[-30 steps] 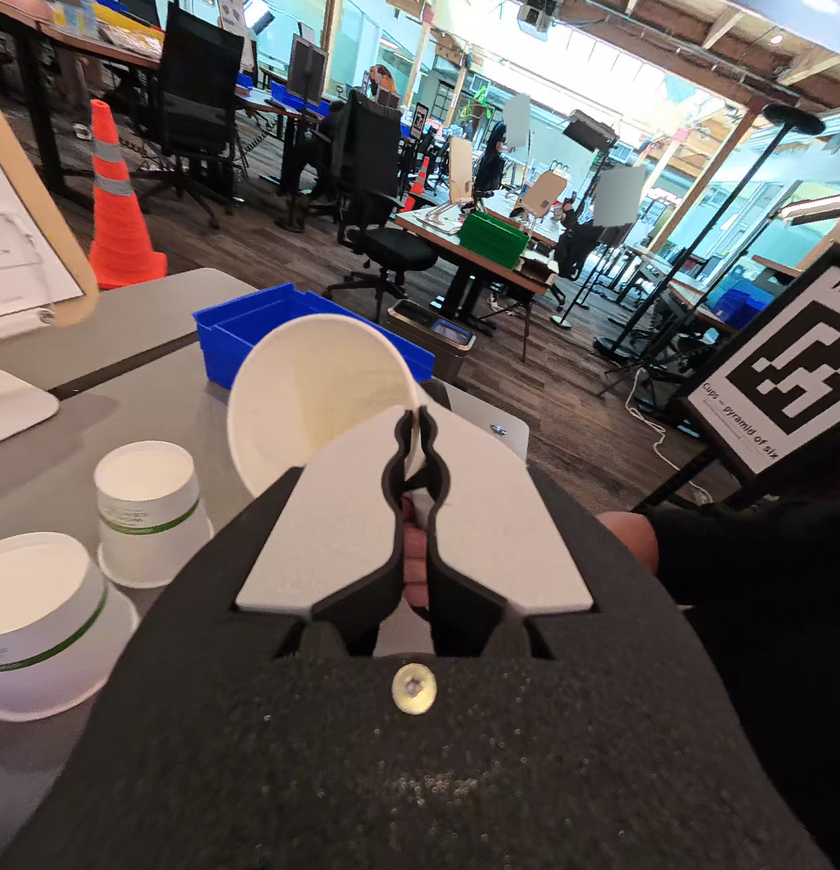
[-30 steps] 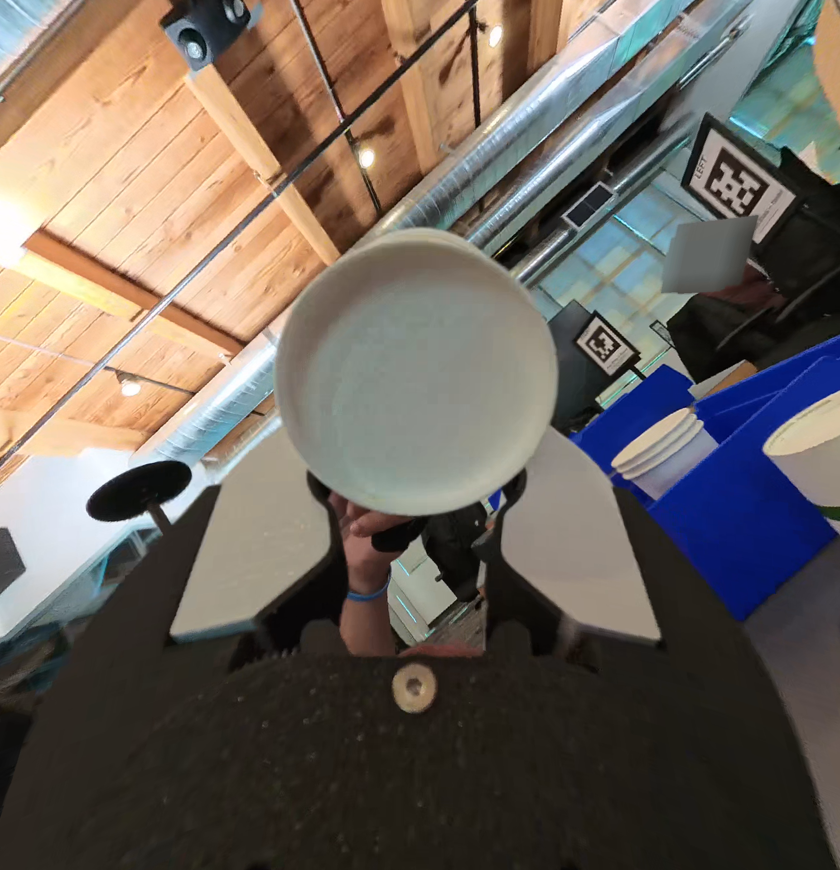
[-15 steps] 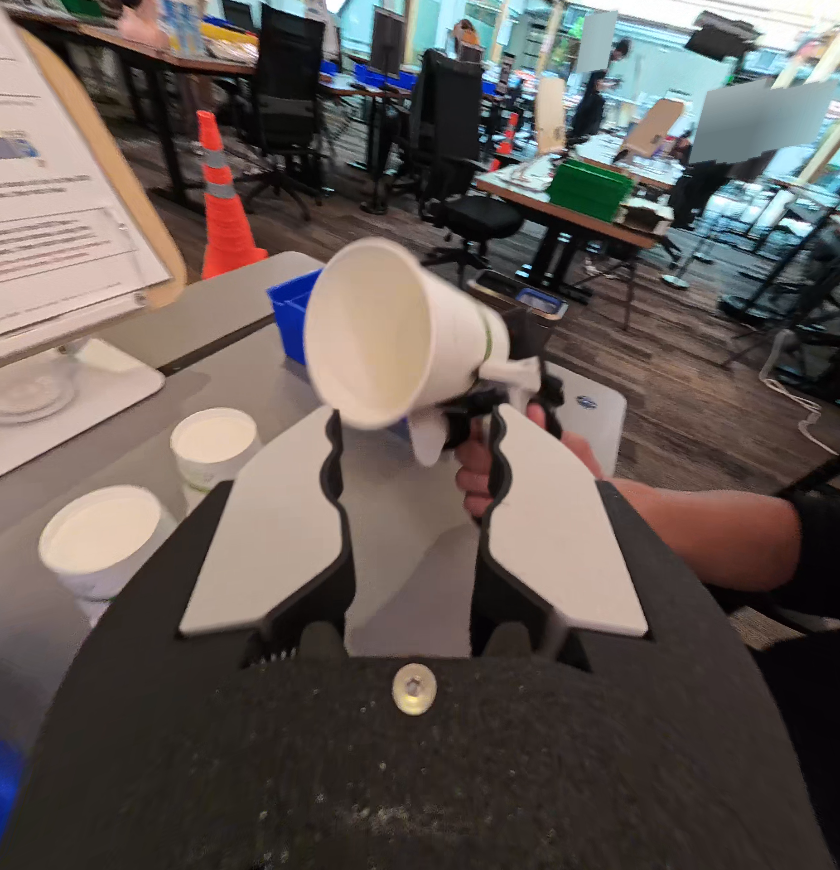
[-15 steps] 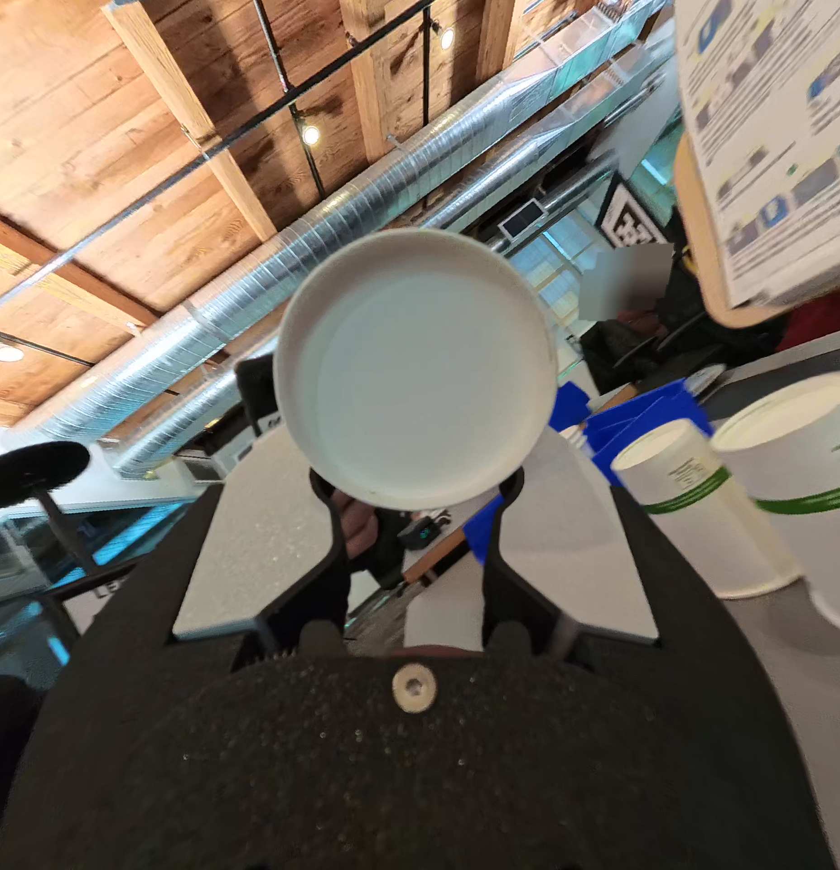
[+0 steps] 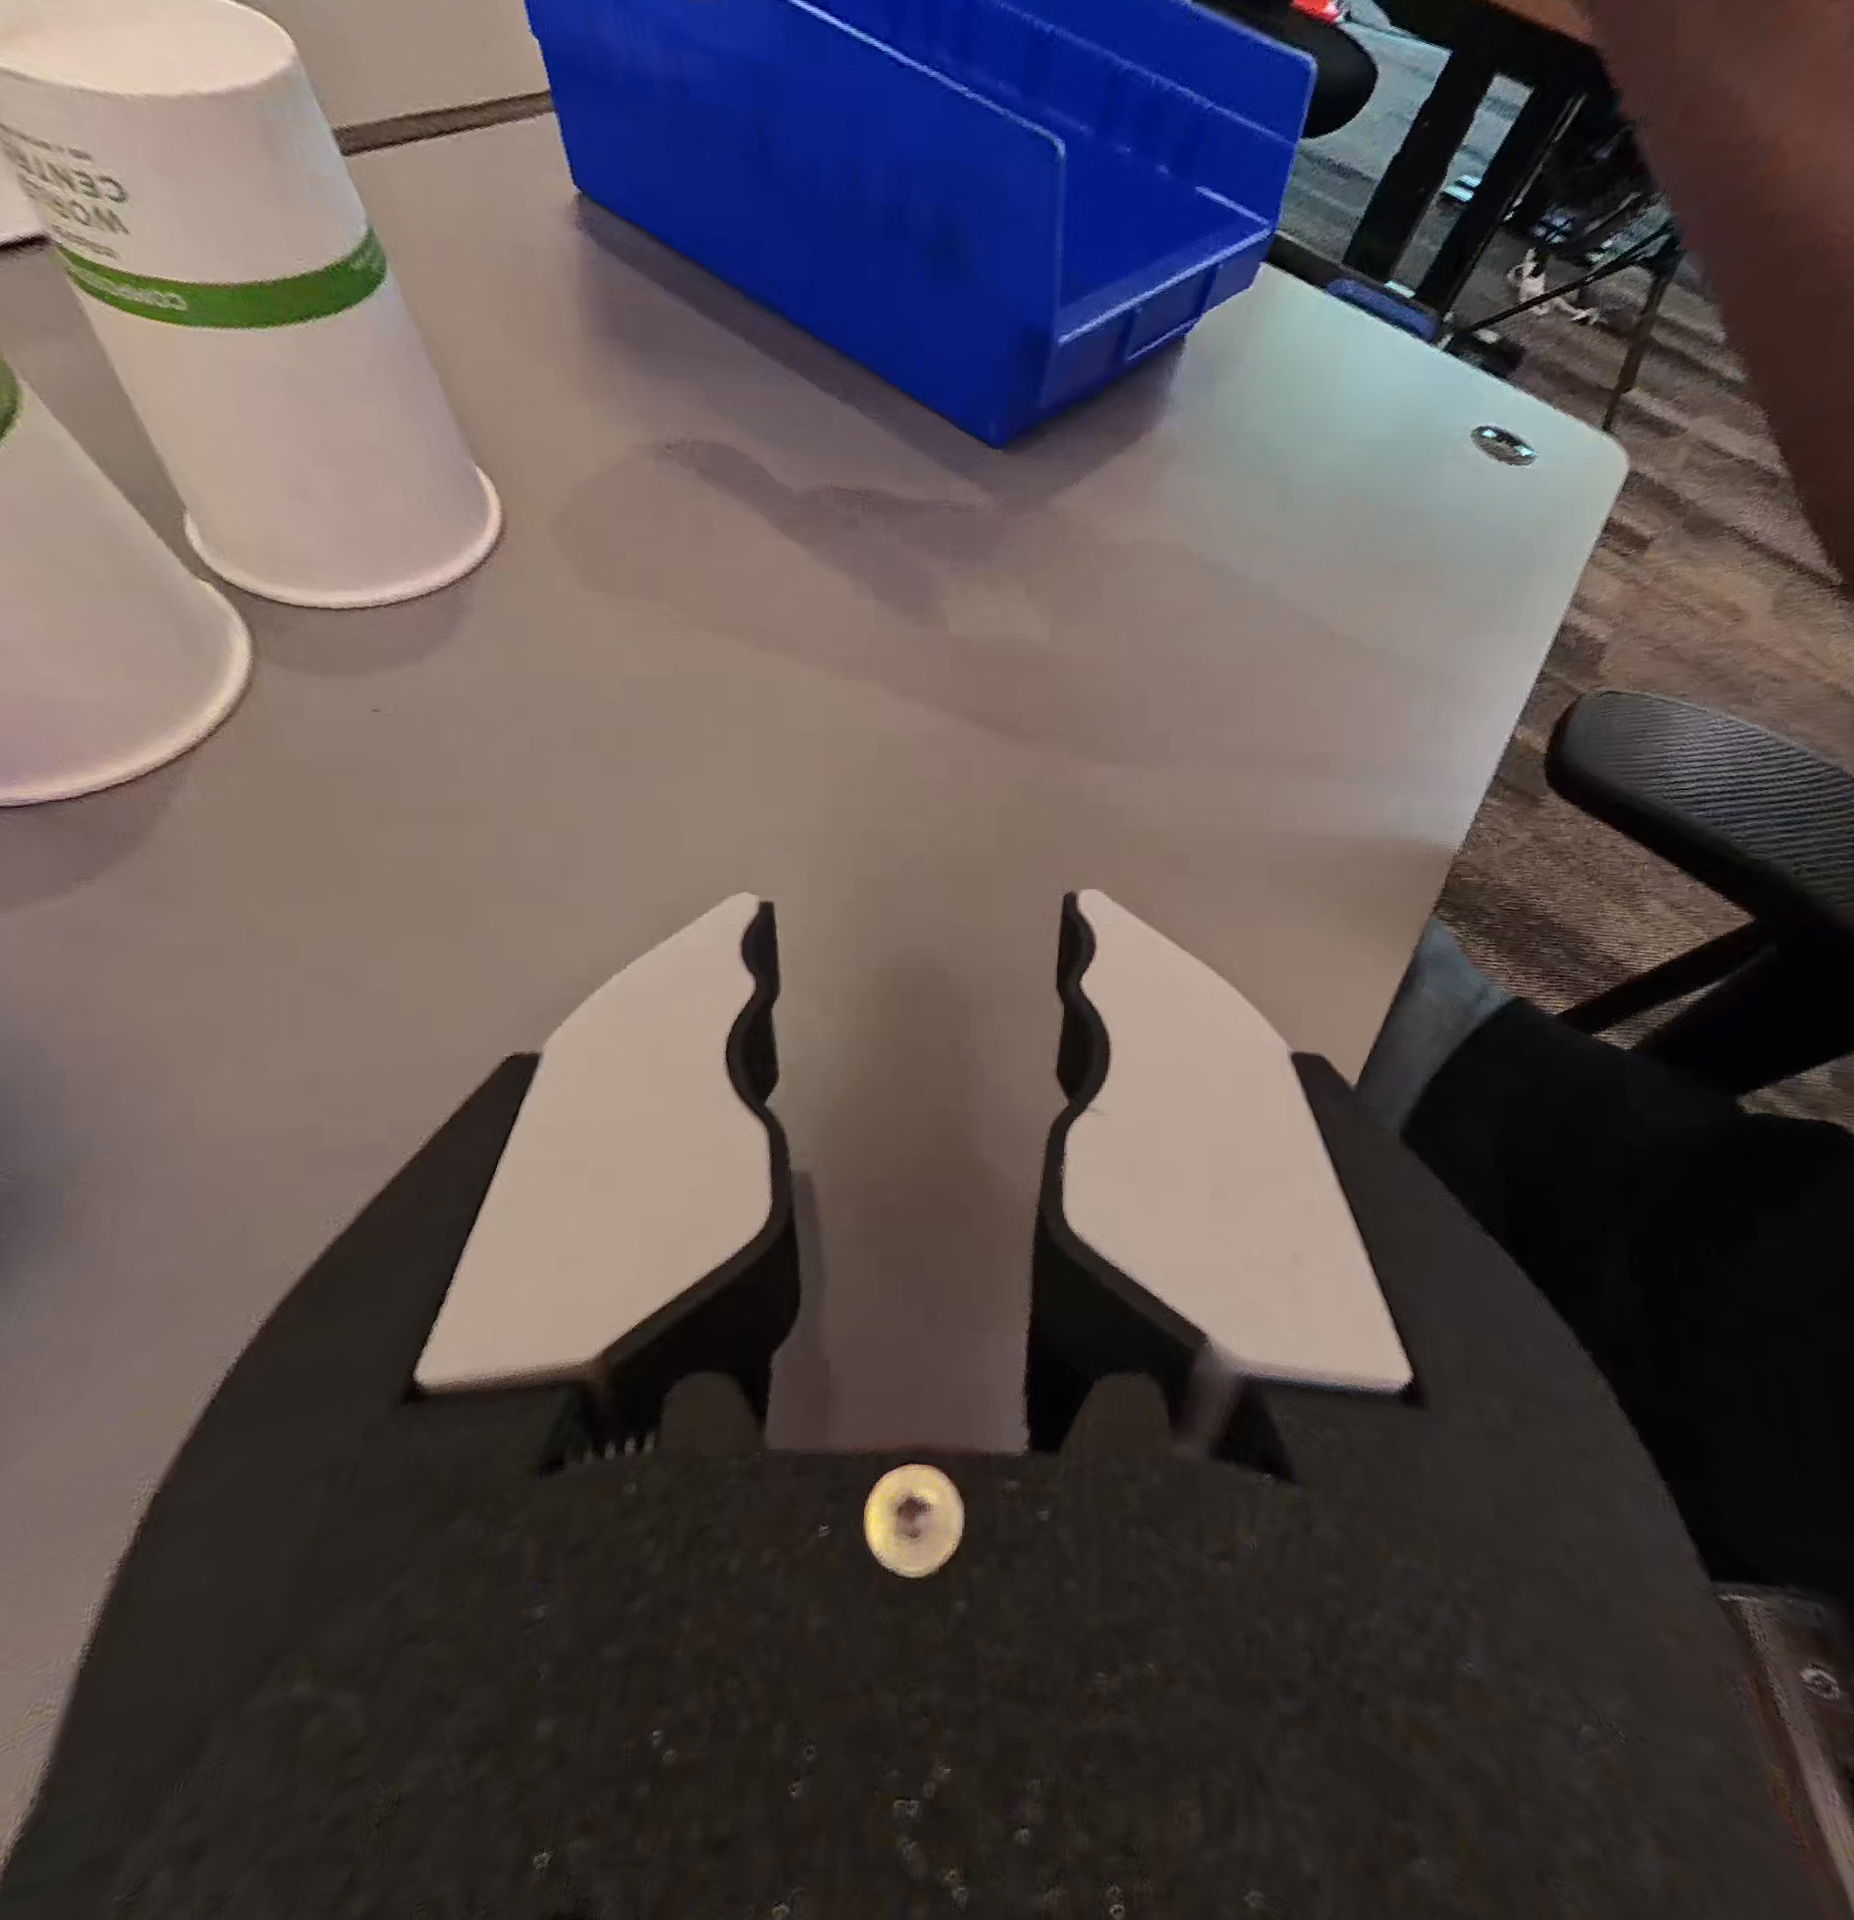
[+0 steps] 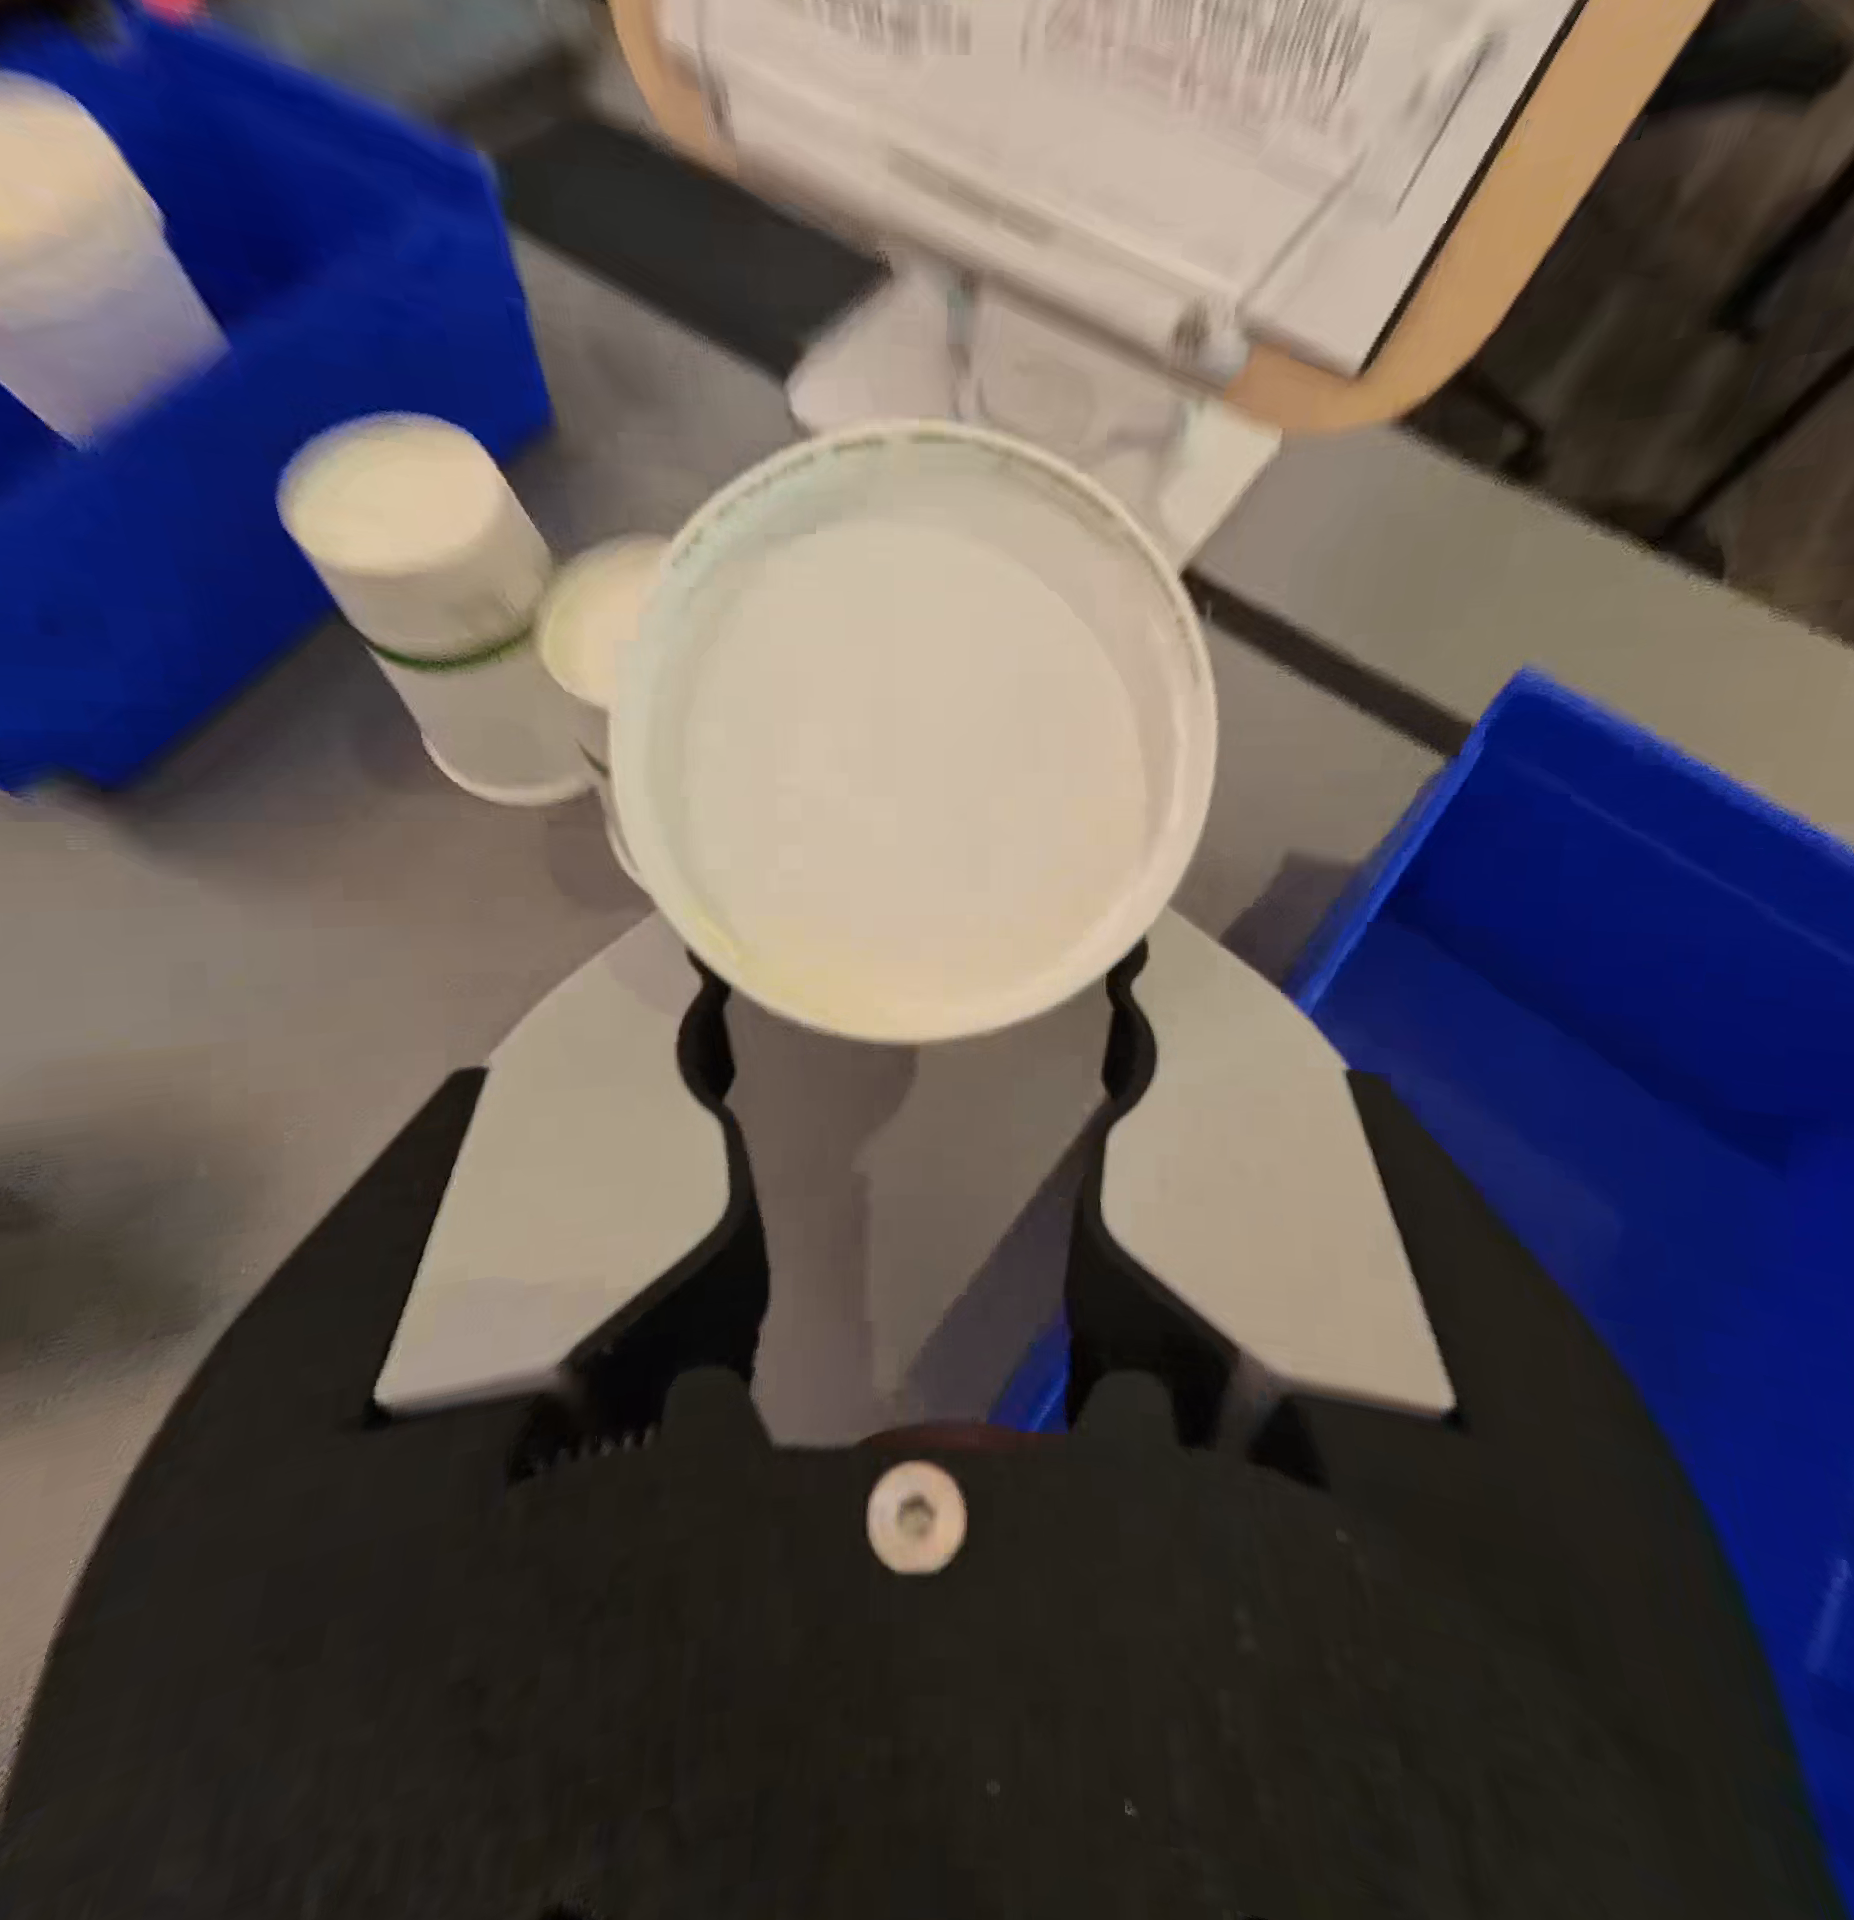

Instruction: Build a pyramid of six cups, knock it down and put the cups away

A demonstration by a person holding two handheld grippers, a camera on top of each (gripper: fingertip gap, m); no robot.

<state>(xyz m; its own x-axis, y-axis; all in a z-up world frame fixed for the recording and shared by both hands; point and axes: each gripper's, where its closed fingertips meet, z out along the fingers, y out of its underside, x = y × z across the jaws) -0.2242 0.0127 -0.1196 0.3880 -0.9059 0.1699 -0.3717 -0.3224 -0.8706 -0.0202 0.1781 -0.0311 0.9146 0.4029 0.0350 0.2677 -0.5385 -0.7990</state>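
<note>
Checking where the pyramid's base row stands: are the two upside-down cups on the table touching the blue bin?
Apart. The left wrist view shows bare grey table between the nearer cup and the blue bin; the other cup stands farther off.

Right wrist view: a white paper cup [image 6: 907,727] was held between the right gripper [image 6: 915,971] fingertips, its base toward the camera.

Two inverted cups [image 6: 440,592] stood side by side on the grey bench [image 6: 227,987] behind it. Blue bins lay toward the bench's left [image 6: 310,343] and right [image 6: 1629,1039] edges; a clipboard stand [image 6: 1110,187] stood at the far edge.
</note>
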